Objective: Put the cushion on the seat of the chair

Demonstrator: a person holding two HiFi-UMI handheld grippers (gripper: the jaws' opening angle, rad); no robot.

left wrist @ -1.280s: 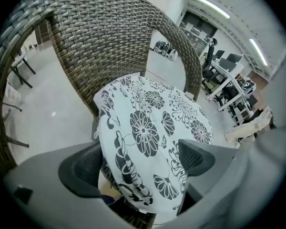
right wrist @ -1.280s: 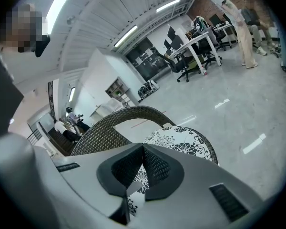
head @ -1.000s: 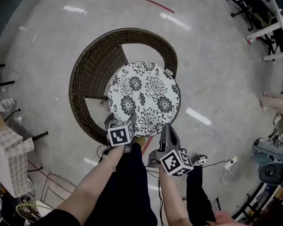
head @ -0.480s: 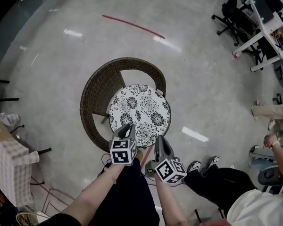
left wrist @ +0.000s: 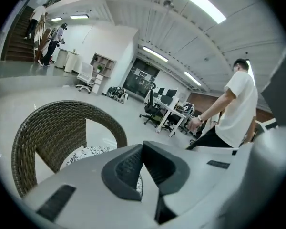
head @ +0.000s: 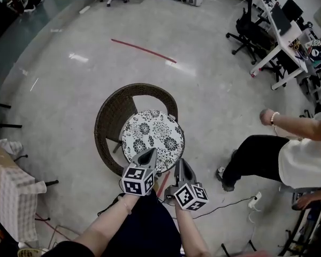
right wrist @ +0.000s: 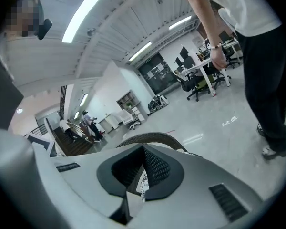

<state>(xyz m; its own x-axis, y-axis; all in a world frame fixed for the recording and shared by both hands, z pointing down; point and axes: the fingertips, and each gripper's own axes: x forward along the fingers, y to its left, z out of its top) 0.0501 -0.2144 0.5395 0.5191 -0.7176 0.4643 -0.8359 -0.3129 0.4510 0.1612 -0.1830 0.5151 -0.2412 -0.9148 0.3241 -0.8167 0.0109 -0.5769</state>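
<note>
Head view | cushion (head: 152, 133) lay on chair (head: 109, 123) seat, placement done | left gripper (head: 151, 152) just closed, empty | right gripper (head: 180, 161) pressed together, empty

The left forearm (head: 104, 224) and right forearm (head: 191, 239) reach forward side by side. The left claw (head: 150, 153) points ahead and slightly down; its jaws have just been closing and meet at the tips with nothing between them. Just beside it, the right claw (head: 180, 163) has its jaws together, also empty.
</note>
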